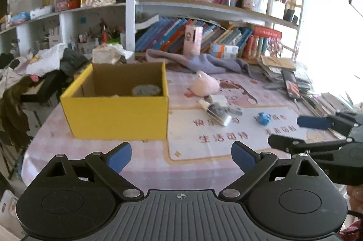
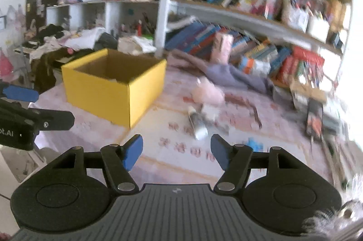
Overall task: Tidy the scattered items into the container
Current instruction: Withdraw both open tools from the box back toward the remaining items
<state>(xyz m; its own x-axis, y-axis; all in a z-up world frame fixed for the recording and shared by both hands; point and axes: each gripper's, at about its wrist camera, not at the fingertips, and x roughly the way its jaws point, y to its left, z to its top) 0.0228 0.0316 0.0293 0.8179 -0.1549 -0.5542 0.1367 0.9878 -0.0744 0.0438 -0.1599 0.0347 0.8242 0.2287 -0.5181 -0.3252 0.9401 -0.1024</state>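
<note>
We see the small bottle [image 1: 215, 113] lying flat on the table mat [image 1: 226, 150] right of the yellow box [image 1: 118, 114], long axis diagonal, white cap toward us. Left gripper [image 1: 181, 157] and right gripper [image 2: 177, 151]: both jaws apart, empty. Only left view shows the box contents [image 1: 146, 90].

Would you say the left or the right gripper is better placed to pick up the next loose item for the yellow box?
Probably the right gripper: open and empty, it faces the small bottle and blue toy. The left gripper faces the yellow box.
</note>
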